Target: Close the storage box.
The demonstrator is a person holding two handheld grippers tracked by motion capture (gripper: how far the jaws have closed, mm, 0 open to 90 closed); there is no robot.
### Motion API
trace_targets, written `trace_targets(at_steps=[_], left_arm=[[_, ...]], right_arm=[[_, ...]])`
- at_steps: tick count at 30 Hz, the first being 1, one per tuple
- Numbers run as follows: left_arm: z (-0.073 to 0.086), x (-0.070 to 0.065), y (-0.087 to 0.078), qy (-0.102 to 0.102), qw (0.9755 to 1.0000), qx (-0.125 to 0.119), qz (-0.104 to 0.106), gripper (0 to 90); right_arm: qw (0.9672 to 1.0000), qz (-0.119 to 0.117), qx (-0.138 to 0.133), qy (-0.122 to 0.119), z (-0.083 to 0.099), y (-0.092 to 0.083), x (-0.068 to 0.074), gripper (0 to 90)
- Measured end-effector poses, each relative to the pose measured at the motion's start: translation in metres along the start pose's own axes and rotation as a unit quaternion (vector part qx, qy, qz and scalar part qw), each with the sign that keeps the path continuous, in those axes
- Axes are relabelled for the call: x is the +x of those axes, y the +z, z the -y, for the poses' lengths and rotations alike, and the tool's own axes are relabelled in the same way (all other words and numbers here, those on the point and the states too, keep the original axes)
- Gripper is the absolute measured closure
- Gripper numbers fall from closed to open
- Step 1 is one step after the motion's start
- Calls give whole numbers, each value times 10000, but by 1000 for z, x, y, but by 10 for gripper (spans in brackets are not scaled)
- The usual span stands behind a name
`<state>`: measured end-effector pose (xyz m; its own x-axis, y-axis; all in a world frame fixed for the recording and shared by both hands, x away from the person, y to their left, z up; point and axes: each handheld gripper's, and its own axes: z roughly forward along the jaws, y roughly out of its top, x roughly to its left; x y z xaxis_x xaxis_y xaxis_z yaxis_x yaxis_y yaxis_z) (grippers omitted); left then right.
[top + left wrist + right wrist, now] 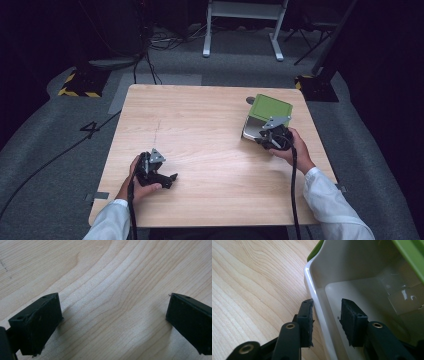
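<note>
We found the white bin (251,127) with its green lid (270,107) at the right of the high view, near the table's (200,130) right edge. Our right gripper (327,320) straddled the bin's near wall (322,315), one jaw outside, one inside, narrowly parted. At lower left, our left gripper (167,180) lay on bare wood, jaws spread wide.
</note>
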<state>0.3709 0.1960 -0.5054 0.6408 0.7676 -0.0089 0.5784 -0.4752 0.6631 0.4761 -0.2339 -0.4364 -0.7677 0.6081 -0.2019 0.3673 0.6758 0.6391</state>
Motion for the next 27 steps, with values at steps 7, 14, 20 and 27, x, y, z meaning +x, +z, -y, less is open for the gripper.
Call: trace_targets(at_steps=[7,14,20,27], left_arm=[[0,0,0,-6,10000,1,-4,4],[1,0,0,-7,10000,-6,22,4],[1,-1,0,-16,10000,-10,25,4],[1,-1,0,-19,10000,-12,24,4]], right_arm=[[9999,-128,-18,-30,-1,-3,4,631],[9997,-179,-105,-89,-2,-11,9,611],[9993,-258,-254,-123,0,-26,13,597],[9983,-345,-413,-221,6,-48,18,575]])
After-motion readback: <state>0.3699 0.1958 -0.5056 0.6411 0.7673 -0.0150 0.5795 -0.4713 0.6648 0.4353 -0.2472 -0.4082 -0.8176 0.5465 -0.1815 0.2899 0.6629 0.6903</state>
